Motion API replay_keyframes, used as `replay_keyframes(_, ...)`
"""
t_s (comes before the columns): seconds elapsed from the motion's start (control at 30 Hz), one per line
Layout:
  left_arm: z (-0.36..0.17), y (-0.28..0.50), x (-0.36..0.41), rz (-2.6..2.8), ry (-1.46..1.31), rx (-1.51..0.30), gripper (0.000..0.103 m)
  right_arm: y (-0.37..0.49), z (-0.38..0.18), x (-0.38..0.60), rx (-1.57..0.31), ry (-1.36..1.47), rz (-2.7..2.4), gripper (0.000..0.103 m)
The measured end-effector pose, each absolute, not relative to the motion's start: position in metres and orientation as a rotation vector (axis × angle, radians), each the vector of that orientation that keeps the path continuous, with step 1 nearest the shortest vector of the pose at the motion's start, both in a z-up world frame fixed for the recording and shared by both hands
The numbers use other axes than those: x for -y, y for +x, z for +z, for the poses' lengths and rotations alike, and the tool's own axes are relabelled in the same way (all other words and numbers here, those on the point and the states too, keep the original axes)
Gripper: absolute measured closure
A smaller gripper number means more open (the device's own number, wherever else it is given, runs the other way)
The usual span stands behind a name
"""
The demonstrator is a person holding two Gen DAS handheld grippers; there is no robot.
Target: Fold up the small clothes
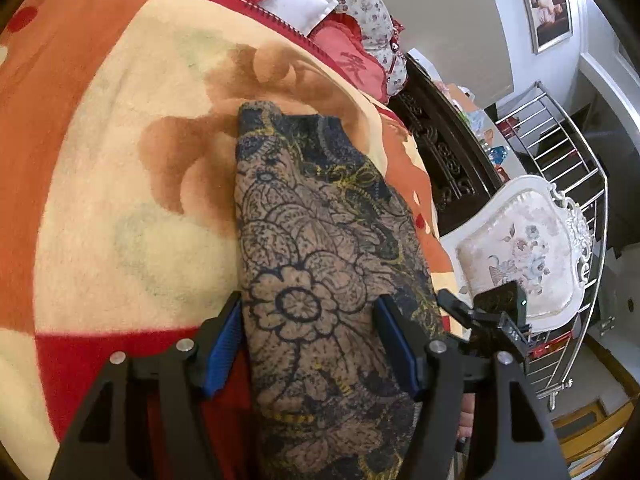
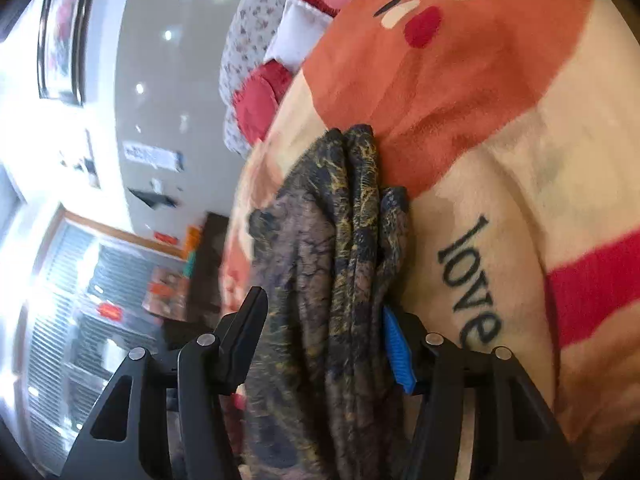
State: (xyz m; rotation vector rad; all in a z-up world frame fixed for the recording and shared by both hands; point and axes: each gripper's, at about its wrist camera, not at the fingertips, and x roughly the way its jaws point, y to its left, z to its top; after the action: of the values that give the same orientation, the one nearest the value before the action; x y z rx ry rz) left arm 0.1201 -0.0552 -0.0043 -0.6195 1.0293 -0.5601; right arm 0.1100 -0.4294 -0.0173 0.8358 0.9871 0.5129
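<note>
A small brown garment with a dark blue and yellow floral print (image 1: 320, 240) lies folded lengthwise on a bed blanket. My left gripper (image 1: 310, 332) has its blue-padded fingers (image 1: 226, 344) wide apart on either side of the garment's near end, so it is open. In the right wrist view the same garment (image 2: 332, 260) is bunched in folds between my right gripper's (image 2: 324, 332) fingers, which stand wide apart around it. My right gripper also shows in the left wrist view (image 1: 492, 316), at the garment's right edge.
The blanket (image 1: 120, 160) is cream, orange and red, with the word "love" (image 2: 468, 280). Red and floral pillows (image 1: 352, 48) lie at the head. A dark carved bed frame (image 1: 444, 152), a white upholstered chair (image 1: 524, 248) and a metal rack (image 1: 560, 160) stand to the right.
</note>
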Motion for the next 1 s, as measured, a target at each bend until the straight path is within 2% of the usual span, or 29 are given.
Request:
replay_keyframes(0.03, -0.003, 0.119, 0.057, -0.544, -0.591, -1.03, 0.043, 0.112, -0.012, 0.422, -0.992, 0.753, 0.493, 0.043)
replay_keyframes(0.07, -0.001, 0.118, 0.059, -0.523, -0.552, -1.032, 0.052, 0.113, -0.008, 0.417, -0.991, 0.692, 0.477, 0.045)
replay_keyframes(0.13, 0.003, 0.115, 0.061, -0.508, -0.511, -1.02, 0.067, 0.112, 0.003, 0.407, -0.977, 0.583, 0.452, 0.055)
replay_keyframes(0.17, 0.006, 0.113, 0.062, -0.496, -0.497, -1.007, 0.075, 0.11, 0.008, 0.402, -0.968, 0.536, 0.435, 0.064)
replay_keyframes(0.2, 0.01, 0.11, 0.063, -0.488, -0.484, -0.995, 0.079, 0.108, 0.015, 0.396, -0.965, 0.477, 0.406, 0.081)
replay_keyframes(0.27, 0.02, 0.105, 0.066, -0.476, -0.449, -0.974, 0.083, 0.108, 0.024, 0.388, -0.975, 0.41, 0.375, 0.084)
replay_keyframes(0.43, 0.046, 0.092, 0.051, -0.466, -0.409, -0.907, 0.084, 0.105, 0.055, 0.365, -0.941, 0.335, 0.365, 0.085)
replay_keyframes(0.67, 0.075, 0.086, -0.026, -0.353, -0.36, -0.837, 0.084, 0.11, 0.078, 0.292, -0.918, 0.294, 0.503, 0.085)
replay_keyframes(0.83, 0.046, 0.107, -0.052, -0.297, -0.359, -0.914, 0.079, 0.131, 0.06, 0.248, -0.924, 0.261, 0.516, 0.084)
replay_keyframes(0.9, 0.031, 0.115, -0.054, -0.284, -0.337, -0.97, 0.074, 0.138, 0.046, 0.243, -0.974, 0.223, 0.461, 0.082)
replay_keyframes(1.0, 0.036, 0.106, -0.056, -0.285, -0.317, -0.939, 0.07, 0.131, 0.049, 0.256, -0.984, 0.274, 0.45, 0.081)
